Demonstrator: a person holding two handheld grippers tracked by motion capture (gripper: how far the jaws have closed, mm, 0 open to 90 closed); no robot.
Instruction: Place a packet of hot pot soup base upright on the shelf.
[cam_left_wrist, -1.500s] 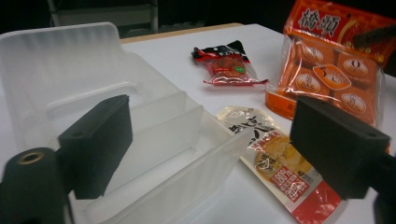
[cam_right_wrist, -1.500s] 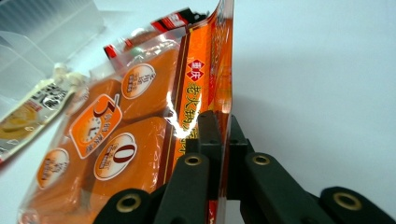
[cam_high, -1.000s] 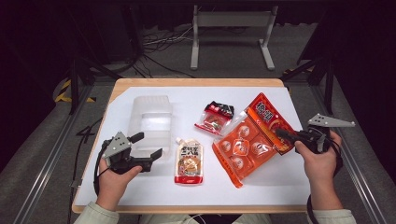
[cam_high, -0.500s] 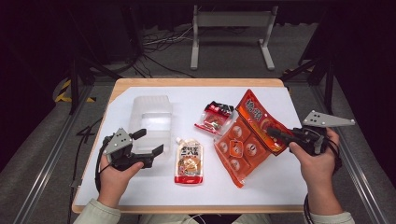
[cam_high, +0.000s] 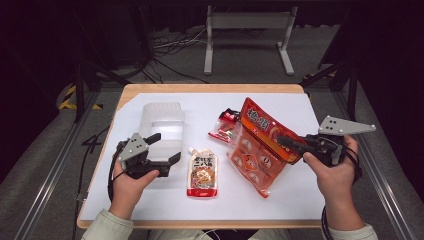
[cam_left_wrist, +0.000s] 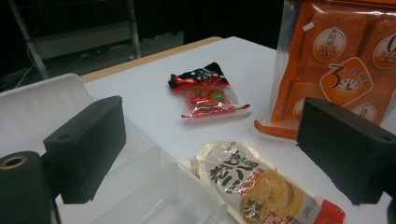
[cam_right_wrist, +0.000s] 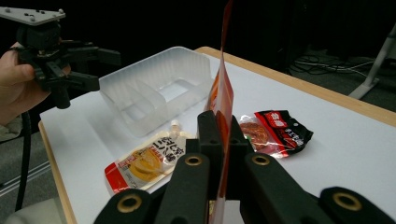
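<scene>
The large snack bag (cam_high: 257, 147) is orange with red top and white lettering. The pouch (cam_high: 202, 173) is cream with a red bottom band. The small packet (cam_left_wrist: 204, 90) is red and black. The tray (cam_high: 161, 127) is translucent white; the table (cam_high: 300, 195) white, wood-edged.

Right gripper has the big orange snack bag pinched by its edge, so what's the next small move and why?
Probably carry the large orange plastic snack bag leftward toward the clear plastic divided bin. The right gripper is shut on the bag's edge and one end is tilted up off the white table, while the bin is empty and the left gripper waits open beside it.
</scene>
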